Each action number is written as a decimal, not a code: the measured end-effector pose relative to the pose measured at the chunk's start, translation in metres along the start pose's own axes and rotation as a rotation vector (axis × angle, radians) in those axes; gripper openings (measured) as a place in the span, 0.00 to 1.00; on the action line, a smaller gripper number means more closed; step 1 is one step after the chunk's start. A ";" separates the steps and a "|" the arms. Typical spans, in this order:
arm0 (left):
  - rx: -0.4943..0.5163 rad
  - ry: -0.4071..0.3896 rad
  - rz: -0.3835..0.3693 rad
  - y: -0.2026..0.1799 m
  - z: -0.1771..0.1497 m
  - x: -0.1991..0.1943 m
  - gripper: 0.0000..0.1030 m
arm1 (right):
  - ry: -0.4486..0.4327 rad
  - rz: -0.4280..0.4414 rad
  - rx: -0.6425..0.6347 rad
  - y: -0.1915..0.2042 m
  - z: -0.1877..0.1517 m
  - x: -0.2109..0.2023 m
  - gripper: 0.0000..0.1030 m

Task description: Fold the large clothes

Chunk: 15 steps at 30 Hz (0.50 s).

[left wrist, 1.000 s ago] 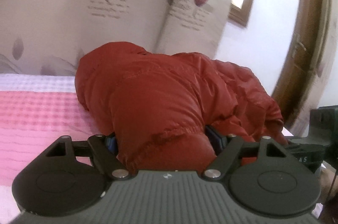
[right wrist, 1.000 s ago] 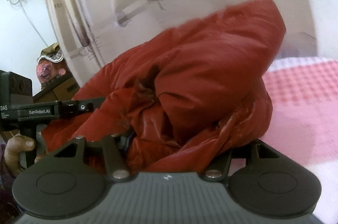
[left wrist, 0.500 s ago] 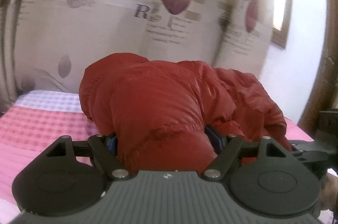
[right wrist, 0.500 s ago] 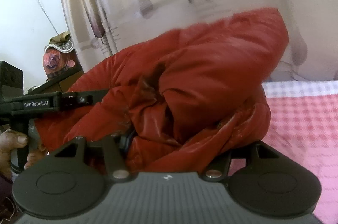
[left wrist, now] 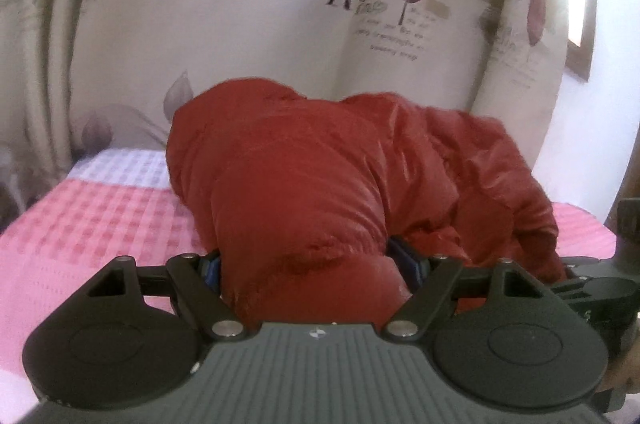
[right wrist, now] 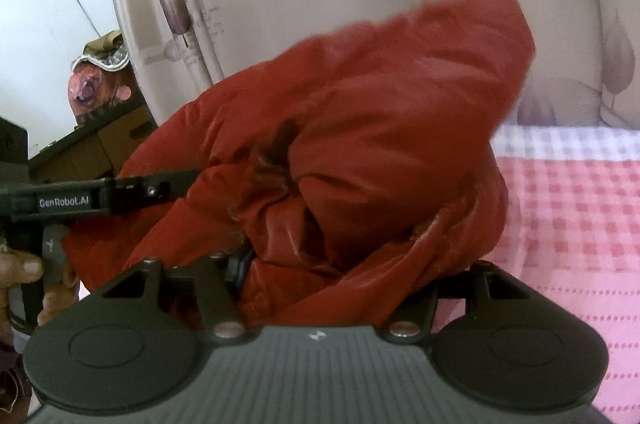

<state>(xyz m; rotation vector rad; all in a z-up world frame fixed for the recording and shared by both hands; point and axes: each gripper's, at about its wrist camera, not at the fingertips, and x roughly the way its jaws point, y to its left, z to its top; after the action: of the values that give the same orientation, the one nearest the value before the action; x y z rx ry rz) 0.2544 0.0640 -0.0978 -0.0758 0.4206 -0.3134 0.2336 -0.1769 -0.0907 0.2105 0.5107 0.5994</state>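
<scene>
A puffy red jacket (left wrist: 320,184) is bunched up above the pink bed cover (left wrist: 100,216). In the left wrist view my left gripper (left wrist: 312,266) has a thick roll of it between its blue pads (left wrist: 212,270); the jaws are opening slightly, still pressing the fabric. My right gripper (right wrist: 344,272) is shut on another crumpled fold of the red jacket (right wrist: 380,112), which hides its fingertips. The left gripper's body (right wrist: 120,196) shows at the left of the right wrist view, held by a hand (right wrist: 24,268).
A cream curtain (left wrist: 280,24) with purple leaf prints hangs right behind the bed. The pink checked cover (right wrist: 568,224) spreads to the right. Wooden furniture (right wrist: 80,152) with cluttered things stands at the far left, and a window frame (left wrist: 580,56) at the right.
Both grippers have carried the jacket sideways along the bed; the curtain now fills the background and the door has left the view. The grips look unchanged.
</scene>
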 end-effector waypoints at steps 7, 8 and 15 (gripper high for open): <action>0.070 -0.052 0.130 -0.006 -0.016 -0.007 1.00 | 0.011 -0.003 0.038 -0.001 -0.009 -0.002 0.68; 0.097 -0.061 0.144 -0.010 -0.017 -0.009 1.00 | 0.007 -0.008 0.041 0.000 -0.010 -0.003 0.70; 0.120 -0.076 0.193 -0.016 -0.018 -0.016 1.00 | -0.015 -0.078 0.024 0.014 -0.012 -0.014 0.74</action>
<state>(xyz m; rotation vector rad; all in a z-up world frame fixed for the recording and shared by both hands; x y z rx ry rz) 0.2289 0.0537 -0.1061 0.0697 0.3300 -0.1441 0.2114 -0.1734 -0.0906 0.2164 0.5090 0.5154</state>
